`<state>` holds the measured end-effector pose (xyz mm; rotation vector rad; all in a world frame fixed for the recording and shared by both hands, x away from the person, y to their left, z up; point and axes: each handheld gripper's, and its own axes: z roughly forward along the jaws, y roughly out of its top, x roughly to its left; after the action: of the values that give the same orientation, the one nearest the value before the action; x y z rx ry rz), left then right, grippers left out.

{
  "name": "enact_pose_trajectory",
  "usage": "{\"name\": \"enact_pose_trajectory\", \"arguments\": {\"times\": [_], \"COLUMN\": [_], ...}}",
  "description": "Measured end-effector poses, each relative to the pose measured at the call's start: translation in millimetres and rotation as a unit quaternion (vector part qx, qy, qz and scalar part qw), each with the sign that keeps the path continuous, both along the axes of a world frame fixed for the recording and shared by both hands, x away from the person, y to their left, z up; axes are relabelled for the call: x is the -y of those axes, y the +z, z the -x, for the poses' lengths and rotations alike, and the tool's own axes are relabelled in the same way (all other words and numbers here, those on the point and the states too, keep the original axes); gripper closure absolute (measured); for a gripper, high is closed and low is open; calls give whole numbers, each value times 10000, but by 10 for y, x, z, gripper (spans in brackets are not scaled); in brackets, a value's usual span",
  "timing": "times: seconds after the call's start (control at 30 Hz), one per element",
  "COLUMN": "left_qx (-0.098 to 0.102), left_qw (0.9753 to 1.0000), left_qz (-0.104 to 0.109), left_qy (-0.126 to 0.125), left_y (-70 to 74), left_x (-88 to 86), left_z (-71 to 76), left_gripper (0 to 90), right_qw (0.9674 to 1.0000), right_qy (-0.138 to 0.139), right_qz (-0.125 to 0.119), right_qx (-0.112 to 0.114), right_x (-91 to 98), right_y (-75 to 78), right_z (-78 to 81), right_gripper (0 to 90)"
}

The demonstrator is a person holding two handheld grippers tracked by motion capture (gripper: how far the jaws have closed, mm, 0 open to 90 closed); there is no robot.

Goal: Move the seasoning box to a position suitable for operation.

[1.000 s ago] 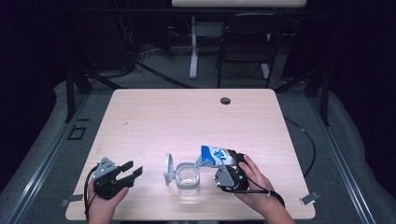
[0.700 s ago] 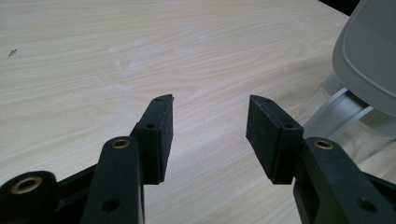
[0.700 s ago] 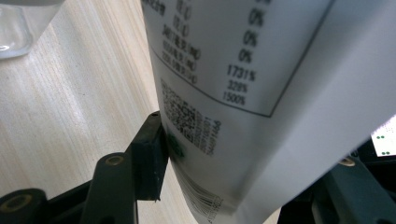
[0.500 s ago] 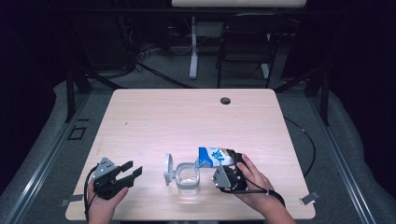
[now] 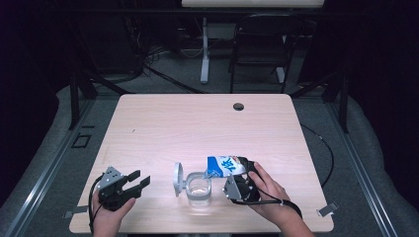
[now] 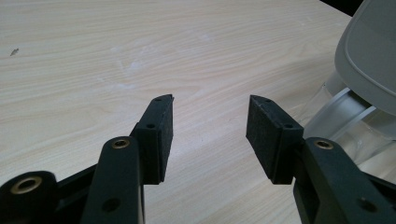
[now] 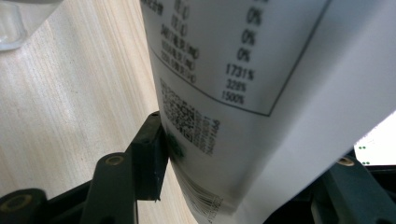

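Right gripper (image 5: 236,181) fingers clamped on carton (image 5: 225,165), tipped sideways over jar (image 5: 198,190) near front of surface (image 5: 197,128); left gripper (image 5: 134,181) fingers apart, empty, left of jar's lid (image 5: 178,178).

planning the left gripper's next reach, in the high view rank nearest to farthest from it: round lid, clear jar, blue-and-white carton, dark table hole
1. round lid, standing on edge just left of the jar
2. clear jar, near front edge
3. blue-and-white carton, tipped over the jar, in the right gripper
4. dark table hole, far side

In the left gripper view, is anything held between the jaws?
No: the left gripper has its jaws apart with bare table showing between them, and the clear container lies off to one side.
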<state>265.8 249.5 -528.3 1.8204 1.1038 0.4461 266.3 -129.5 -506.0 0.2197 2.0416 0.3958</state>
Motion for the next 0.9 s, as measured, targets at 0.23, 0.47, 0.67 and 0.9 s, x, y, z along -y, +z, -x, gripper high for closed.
{"name": "enact_pose_trajectory", "arguments": {"times": [0.23,0.47,0.67,0.9], "left_qx": [2,9,5,7], "left_qw": [10000,10000,10000,10000], "left_qz": [-1,11,9,-6], "left_qy": [-2,-4,-6,-14], "left_y": [2,-1,-3,-4], "left_x": [-2,-4,0,-6], "left_z": [1,-3,-2,-5], "left_gripper": [516,517,516,516], "right_qw": [9999,9993,9982,9955], "right_qy": [68,141,218,275], "right_qz": [88,303,510,845], "right_qx": [88,167,246,332], "right_x": [-21,-45,-70,-99], "right_y": [0,-6,-16,-15], "right_z": [6,15,17,23], "right_gripper": [437,438,439,440]}}
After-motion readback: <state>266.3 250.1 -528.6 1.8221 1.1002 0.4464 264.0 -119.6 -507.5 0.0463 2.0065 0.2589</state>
